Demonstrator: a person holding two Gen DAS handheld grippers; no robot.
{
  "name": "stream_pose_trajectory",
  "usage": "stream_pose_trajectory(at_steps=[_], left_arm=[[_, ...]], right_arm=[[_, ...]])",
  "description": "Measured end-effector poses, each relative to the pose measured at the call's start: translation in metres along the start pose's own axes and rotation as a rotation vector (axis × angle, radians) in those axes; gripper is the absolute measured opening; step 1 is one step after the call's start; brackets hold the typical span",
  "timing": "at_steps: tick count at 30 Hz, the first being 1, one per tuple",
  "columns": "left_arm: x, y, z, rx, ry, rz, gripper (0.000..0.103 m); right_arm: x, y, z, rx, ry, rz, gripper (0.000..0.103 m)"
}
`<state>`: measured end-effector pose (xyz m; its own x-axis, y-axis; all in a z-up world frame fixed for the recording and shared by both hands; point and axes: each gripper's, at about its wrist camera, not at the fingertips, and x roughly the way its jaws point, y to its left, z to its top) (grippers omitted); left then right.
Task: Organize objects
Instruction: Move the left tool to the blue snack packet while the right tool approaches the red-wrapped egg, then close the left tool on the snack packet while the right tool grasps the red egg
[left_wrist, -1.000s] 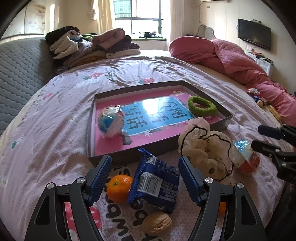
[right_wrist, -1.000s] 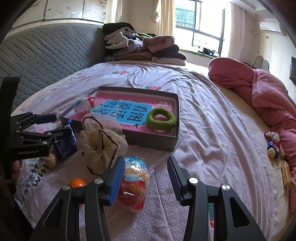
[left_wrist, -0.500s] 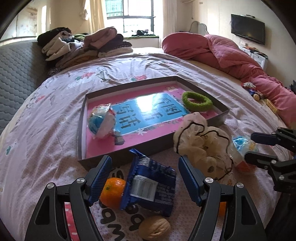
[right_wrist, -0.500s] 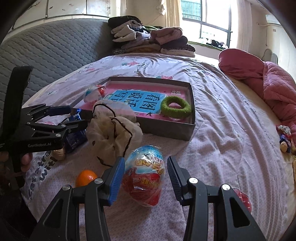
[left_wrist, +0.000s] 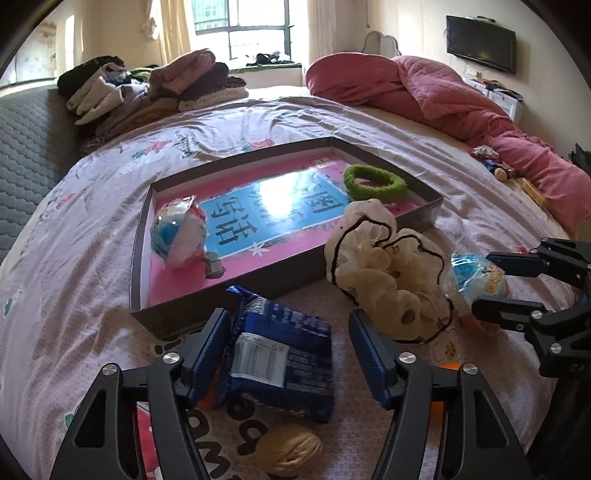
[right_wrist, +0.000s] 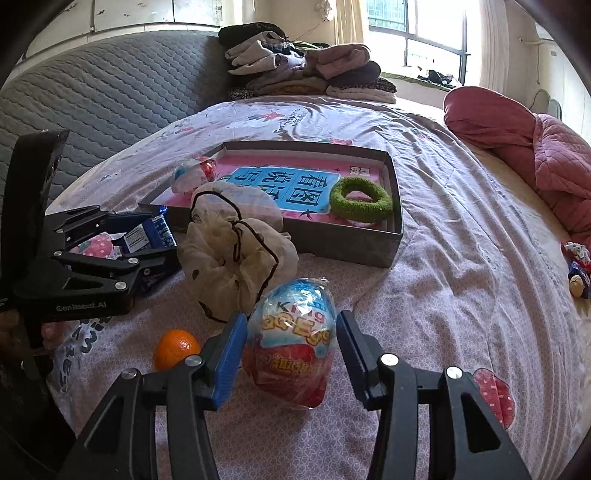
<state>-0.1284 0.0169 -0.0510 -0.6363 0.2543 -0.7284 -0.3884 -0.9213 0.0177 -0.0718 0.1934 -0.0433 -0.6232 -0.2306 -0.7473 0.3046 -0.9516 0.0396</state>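
My left gripper (left_wrist: 288, 354) is open around a blue snack packet (left_wrist: 280, 358) lying on the bed in front of a grey tray (left_wrist: 258, 286). My right gripper (right_wrist: 291, 354) is open around a wrapped toy egg (right_wrist: 291, 339) standing on the bed. The tray (right_wrist: 373, 247) holds a second wrapped egg (left_wrist: 179, 230) and a green ring (left_wrist: 375, 182). A cream scrunchie (left_wrist: 384, 273) lies between the two grippers. In the right wrist view the left gripper (right_wrist: 122, 240) straddles the packet (right_wrist: 147, 234).
An orange (right_wrist: 176, 349) lies left of my right gripper. A walnut (left_wrist: 288, 448) lies near the bed edge. Folded clothes (left_wrist: 147, 88) and a red quilt (left_wrist: 443, 96) lie at the back. Small toys (right_wrist: 576, 266) lie at the right.
Both grippers have moved forward and down. The packet now sits deeper between my left fingers, and the toy egg deeper between my right fingers. Both stay open.
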Motion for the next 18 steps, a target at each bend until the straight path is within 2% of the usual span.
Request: stream_pose_trajectory(at_steps=[6,9,11,18], left_arm=[[0.004,-0.005,-0.003,0.038,0.013,0.025,0.065],[0.006,-0.008,-0.004,0.055,0.017,0.056,0.059],[0.007,-0.008,-0.005,0.064,0.022,0.064,0.058],[0.008,-0.013,-0.006,0.100,0.027,0.099,0.057]], right_arm=[[0.002,0.001,-0.001,-0.009,0.005,-0.005,0.052],[0.002,0.002,-0.001,-0.011,0.008,-0.004,0.052],[0.003,0.001,-0.001,-0.009,0.009,-0.003,0.052],[0.006,-0.009,-0.002,0.052,0.013,0.057,0.052]])
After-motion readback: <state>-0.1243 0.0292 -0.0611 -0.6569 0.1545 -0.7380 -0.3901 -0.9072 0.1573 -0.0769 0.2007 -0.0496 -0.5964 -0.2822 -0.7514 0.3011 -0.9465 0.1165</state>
